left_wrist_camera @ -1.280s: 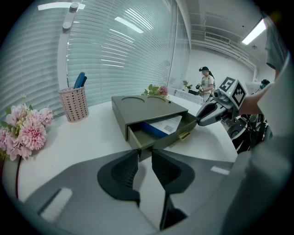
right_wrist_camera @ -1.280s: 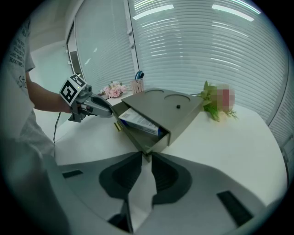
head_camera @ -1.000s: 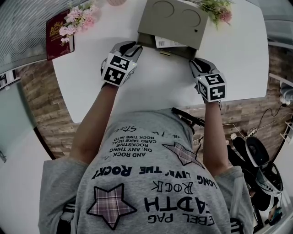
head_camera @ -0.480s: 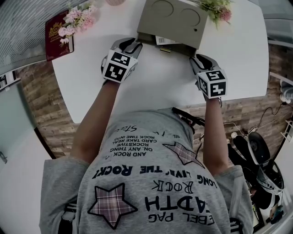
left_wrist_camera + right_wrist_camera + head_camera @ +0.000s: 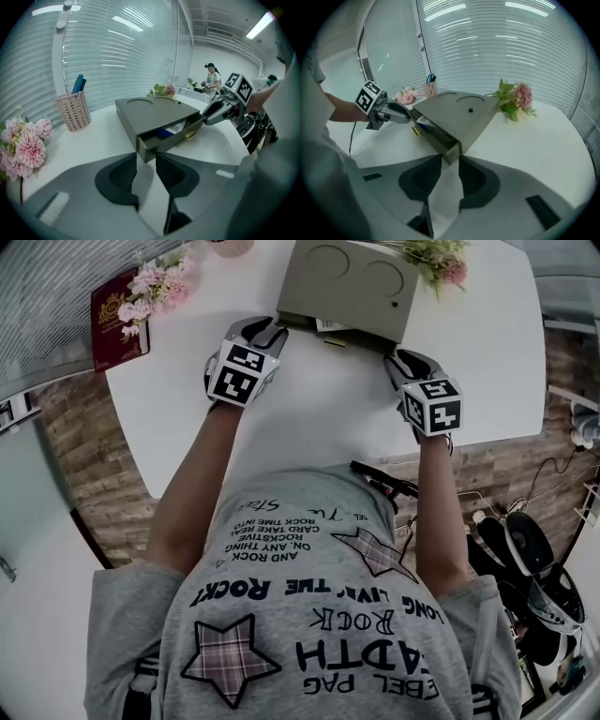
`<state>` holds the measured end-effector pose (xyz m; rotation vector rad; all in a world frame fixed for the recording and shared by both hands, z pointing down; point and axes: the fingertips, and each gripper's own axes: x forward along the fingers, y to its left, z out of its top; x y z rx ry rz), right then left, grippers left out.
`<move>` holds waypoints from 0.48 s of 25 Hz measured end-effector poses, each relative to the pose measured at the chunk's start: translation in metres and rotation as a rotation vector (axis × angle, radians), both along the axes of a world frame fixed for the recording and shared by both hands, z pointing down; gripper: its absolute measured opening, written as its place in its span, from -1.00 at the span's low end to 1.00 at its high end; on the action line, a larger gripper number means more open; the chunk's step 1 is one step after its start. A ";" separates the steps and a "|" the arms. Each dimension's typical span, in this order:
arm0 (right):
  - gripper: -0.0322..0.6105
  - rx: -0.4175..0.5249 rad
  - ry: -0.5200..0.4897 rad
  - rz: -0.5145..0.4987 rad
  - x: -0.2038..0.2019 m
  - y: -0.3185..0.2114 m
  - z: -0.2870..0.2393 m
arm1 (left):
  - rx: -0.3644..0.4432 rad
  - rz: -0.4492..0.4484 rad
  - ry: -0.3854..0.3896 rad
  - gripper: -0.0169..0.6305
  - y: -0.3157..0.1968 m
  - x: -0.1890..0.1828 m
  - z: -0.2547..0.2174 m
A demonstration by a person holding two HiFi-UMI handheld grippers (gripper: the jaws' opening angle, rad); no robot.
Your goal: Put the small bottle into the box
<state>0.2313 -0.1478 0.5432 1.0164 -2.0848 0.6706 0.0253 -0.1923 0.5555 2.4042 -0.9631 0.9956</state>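
Note:
A grey drawer box (image 5: 347,277) stands at the far side of the white table (image 5: 319,418). Its drawer (image 5: 168,136), with a brass handle (image 5: 190,135), is pulled partly out; a blue thing and a white label lie inside, and I cannot make out a small bottle. My left gripper (image 5: 277,334) is at the drawer front's left corner. Its jaws have just been opening and nothing is between them (image 5: 146,157). At the right corner, my right gripper (image 5: 398,357) is open, with the drawer's corner just ahead of its tips (image 5: 450,159).
A pink pen cup (image 5: 73,110) and pink flowers (image 5: 26,145) stand left of the box, beside a red booklet (image 5: 117,315). More flowers (image 5: 515,101) lie right of it. A person (image 5: 213,79) stands far behind. The table's near edge runs close to my body.
The drawer sticks out a little less than before, and less of the label shows. Both grippers have edged slightly towards the box.

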 end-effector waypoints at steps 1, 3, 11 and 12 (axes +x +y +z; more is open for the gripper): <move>-0.58 -0.001 -0.002 0.002 0.000 0.000 0.000 | 0.000 0.001 0.001 -0.60 0.000 0.001 0.000; -0.58 -0.003 -0.008 0.009 0.001 -0.001 0.001 | -0.002 0.002 -0.002 -0.60 -0.001 0.000 0.000; -0.56 -0.001 -0.016 0.024 0.002 -0.006 0.003 | -0.004 0.011 -0.018 -0.56 -0.007 -0.001 0.004; -0.56 -0.002 -0.018 0.023 0.001 -0.006 0.003 | -0.005 0.012 -0.019 -0.56 -0.008 -0.001 0.004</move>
